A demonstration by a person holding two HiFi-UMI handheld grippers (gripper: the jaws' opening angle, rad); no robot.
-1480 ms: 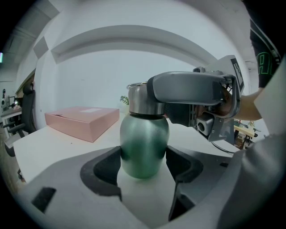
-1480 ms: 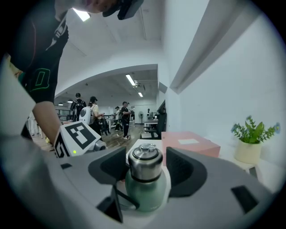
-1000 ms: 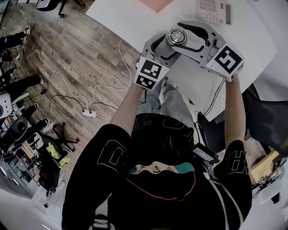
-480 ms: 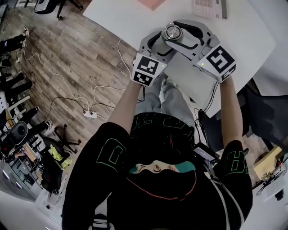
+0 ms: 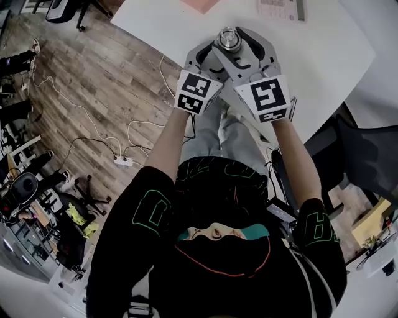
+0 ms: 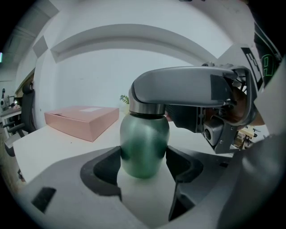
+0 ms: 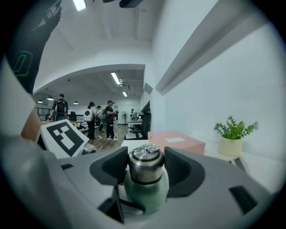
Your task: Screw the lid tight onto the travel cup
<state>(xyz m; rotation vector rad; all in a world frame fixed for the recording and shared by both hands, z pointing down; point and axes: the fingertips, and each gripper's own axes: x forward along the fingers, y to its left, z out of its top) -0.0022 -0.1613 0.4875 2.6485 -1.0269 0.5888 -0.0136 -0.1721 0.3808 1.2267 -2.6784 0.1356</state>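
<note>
A green travel cup [image 6: 144, 143] stands on the white table [image 5: 323, 49], topped by a steel lid [image 7: 145, 163]. My left gripper [image 6: 144, 159] is shut on the cup's green body, one dark pad pressed against each side. Above it, my right gripper [image 7: 145, 169] reaches in at lid height. Its jaws have just been closing with the lid between them, and both pads now touch the lid. From the head view the lid [image 5: 227, 38] shows at the top, between both grippers' fingers. The two marker cubes sit side by side toward the person.
A pink box [image 6: 82, 120] lies on the table beyond the cup. A calculator [image 5: 280, 9] sits at the far edge and a potted plant [image 7: 233, 134] at the right. A dark chair [image 5: 367, 161] stands beside the table. Cables [image 5: 124, 158] trail across the wooden floor.
The right gripper has swung round the lid, its marker cube moving from the right to beside the left gripper's cube. The left gripper and cup have kept still.
</note>
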